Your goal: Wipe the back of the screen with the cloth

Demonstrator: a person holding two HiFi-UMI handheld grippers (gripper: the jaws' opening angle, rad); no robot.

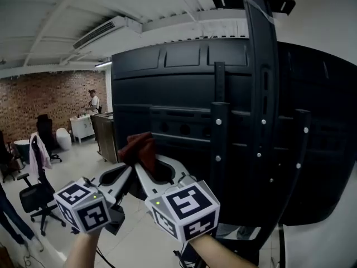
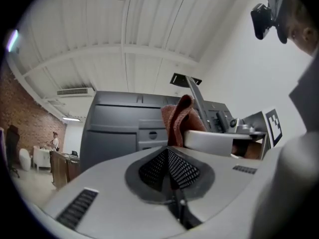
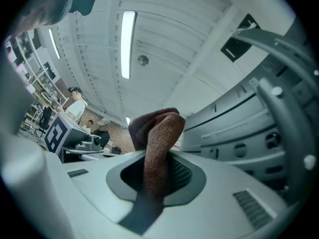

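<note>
Rust-brown terry cloth [image 1: 142, 148] is pinched in right gripper [image 1: 148, 162] fingers, left gripper [image 1: 124, 173] fingers closed empty; black plastic screen back [image 1: 178, 88] judged mostly unwiped.

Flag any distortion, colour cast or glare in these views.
Head view: fisheye bows the edges of the screen. Left gripper view: dark round vignette, with the left tool filling the lower frame. Right gripper view: greenish cast, ceiling lamp blown out, cloth sharp in the right tool.
</note>
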